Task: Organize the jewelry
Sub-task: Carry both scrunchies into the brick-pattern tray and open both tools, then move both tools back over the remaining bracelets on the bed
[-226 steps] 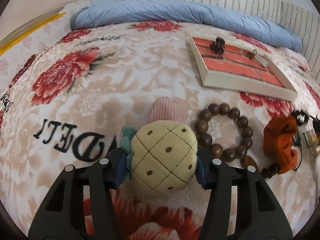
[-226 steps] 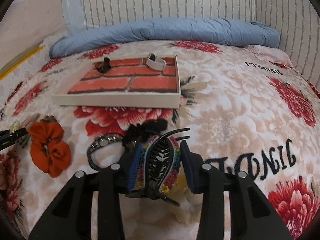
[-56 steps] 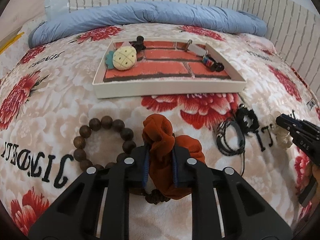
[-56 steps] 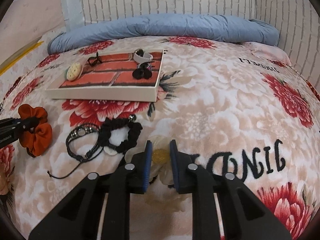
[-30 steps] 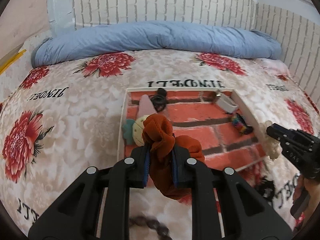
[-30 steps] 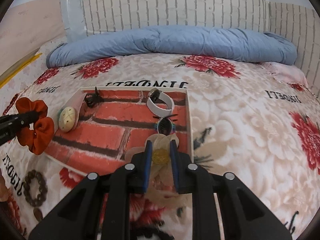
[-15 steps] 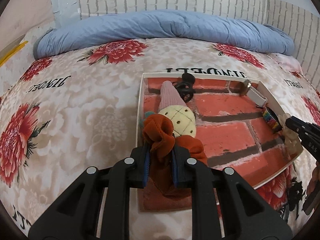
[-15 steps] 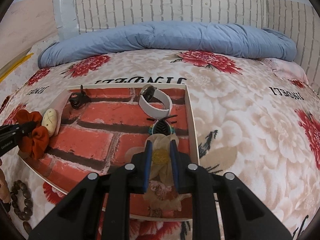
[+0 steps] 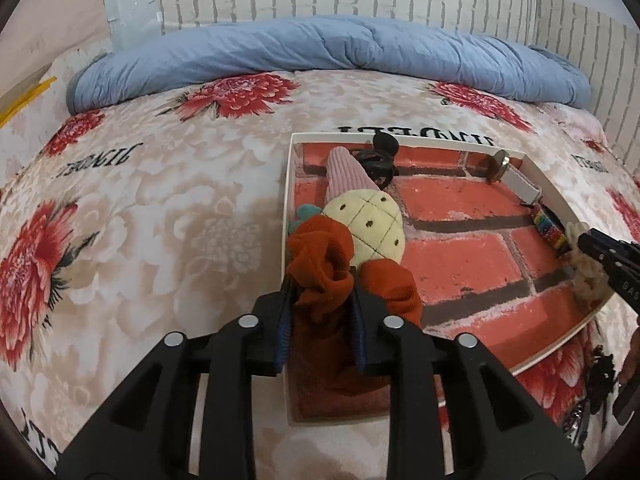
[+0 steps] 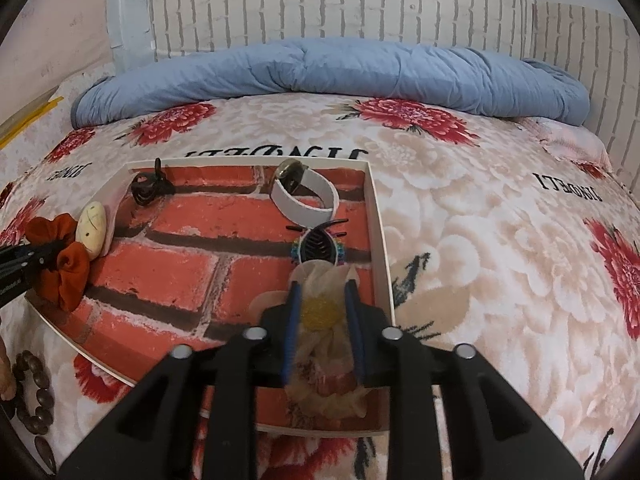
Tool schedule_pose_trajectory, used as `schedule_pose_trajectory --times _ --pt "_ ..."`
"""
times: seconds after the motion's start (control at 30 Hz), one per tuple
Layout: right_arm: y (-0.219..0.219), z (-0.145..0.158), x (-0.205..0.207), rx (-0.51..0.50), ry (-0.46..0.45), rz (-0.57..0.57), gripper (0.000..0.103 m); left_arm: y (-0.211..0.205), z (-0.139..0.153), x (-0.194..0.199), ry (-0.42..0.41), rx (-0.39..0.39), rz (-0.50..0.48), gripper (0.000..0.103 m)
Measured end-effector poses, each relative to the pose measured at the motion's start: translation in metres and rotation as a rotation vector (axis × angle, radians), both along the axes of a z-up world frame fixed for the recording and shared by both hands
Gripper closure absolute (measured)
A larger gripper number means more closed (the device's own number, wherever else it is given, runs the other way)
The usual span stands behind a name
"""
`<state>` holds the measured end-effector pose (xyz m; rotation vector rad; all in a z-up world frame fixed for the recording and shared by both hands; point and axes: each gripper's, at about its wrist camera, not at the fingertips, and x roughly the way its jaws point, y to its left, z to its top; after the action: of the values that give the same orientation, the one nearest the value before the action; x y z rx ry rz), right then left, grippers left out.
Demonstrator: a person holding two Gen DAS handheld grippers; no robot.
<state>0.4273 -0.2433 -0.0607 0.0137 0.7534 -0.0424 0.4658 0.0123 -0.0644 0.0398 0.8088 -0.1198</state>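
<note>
A shallow white tray [image 9: 289, 184] with a red brick-print floor lies on the flowered bedspread. My left gripper [image 9: 320, 280] is over its near left corner. Its jaws are opening around the orange scrunchie [image 9: 320, 256], which rests on the tray floor against a pineapple plush clip [image 9: 368, 228]. My right gripper [image 10: 322, 288] is at the tray's [image 10: 378, 240] near right corner. Its jaws are opening too, with the cream flower clip [image 10: 322, 312] lying between them on the tray. A rainbow claw clip [image 10: 318, 244], a white band [image 10: 304, 196] and a black hair tie [image 10: 148, 188] also lie in the tray.
A brown bead bracelet [image 10: 36, 392] lies on the bedspread left of the tray. Dark bracelets [image 9: 596, 384] lie by its other near corner. A rolled blue duvet [image 10: 340, 72] runs along the brick-pattern wall behind.
Both grippers have come down onto the tray, and both pairs of jaws have widened. The scrunchie and the flower clip now rest on the tray floor.
</note>
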Motion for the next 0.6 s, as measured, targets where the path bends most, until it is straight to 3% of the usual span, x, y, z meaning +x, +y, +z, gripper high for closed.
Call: schedule_pose_trajectory --times 0.13,0.2,0.27,0.4,0.6 --pt "0.0 0.005 -0.004 0.019 -0.001 0.012 0.057 -0.002 0.005 -0.006 0.0 -0.001 -0.004 0.068" --pt "0.0 0.011 -0.009 0.019 -0.011 0.012 0.05 -0.003 0.012 -0.012 -0.016 0.007 0.008 0.048" --pt "0.0 0.019 -0.016 0.02 -0.025 0.024 0.043 -0.003 0.021 -0.019 -0.041 0.01 0.011 0.039" --pt "-0.001 0.031 -0.037 0.007 -0.037 0.029 0.04 0.002 0.04 -0.036 -0.067 0.008 0.023 0.029" --pt "0.001 0.038 -0.078 0.014 -0.038 0.042 0.04 0.019 0.066 -0.084 -0.106 0.068 0.066 0.013"
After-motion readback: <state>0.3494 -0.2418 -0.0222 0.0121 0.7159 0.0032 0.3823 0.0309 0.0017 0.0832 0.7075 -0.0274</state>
